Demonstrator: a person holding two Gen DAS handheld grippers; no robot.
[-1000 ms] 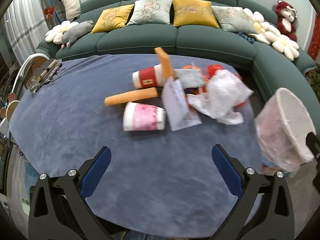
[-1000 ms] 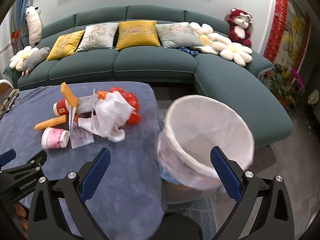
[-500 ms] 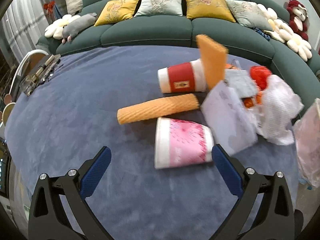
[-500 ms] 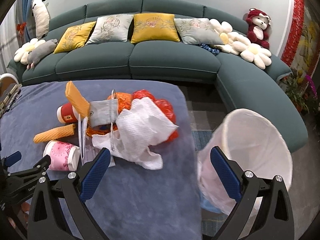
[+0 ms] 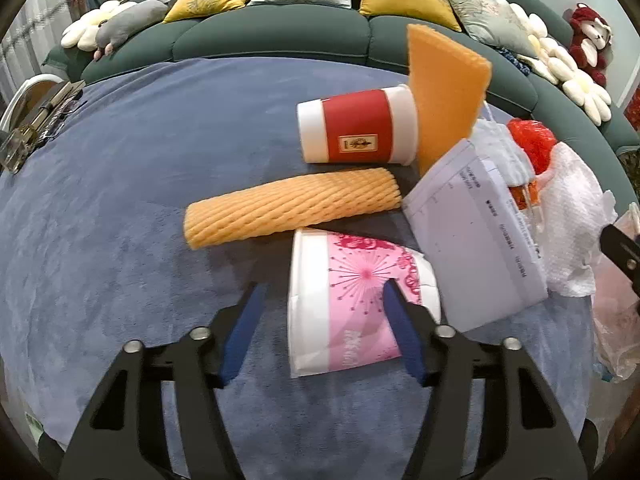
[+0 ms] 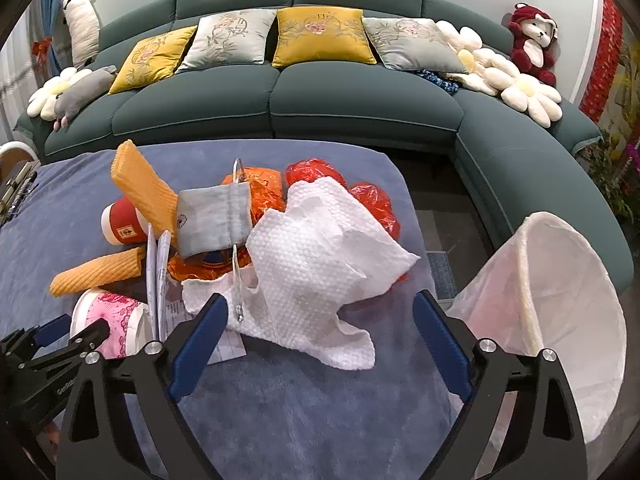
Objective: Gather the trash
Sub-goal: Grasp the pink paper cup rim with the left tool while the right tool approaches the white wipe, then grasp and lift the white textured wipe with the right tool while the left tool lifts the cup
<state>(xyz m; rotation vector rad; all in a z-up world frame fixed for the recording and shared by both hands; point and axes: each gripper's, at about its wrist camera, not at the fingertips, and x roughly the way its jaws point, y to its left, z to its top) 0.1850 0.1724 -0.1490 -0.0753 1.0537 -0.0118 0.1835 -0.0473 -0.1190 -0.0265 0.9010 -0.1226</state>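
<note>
A pile of trash lies on the blue-covered table [image 5: 120,184]. A pink-and-white paper cup [image 5: 352,304] lies on its side, dented, between the fingers of my left gripper [image 5: 324,320], whose jaws have narrowed around its rim end. Behind it lie an orange foam sleeve [image 5: 292,204], a red-and-white cup [image 5: 356,132], an orange foam sheet [image 5: 444,96] and a paper sheet [image 5: 476,236]. My right gripper [image 6: 320,336] is open and empty over a white paper towel [image 6: 316,264]. The white-lined bin [image 6: 560,320] stands at the table's right edge.
A grey pouch [image 6: 216,216] and red-orange plastic bags [image 6: 372,196] lie in the pile. A green sofa [image 6: 320,96] with cushions curves behind the table. A metal object [image 5: 36,120] lies at the table's far left.
My left gripper has moved forward to the pink cup and its jaws have narrowed around it. My right gripper has swung left from the bin toward the trash pile.
</note>
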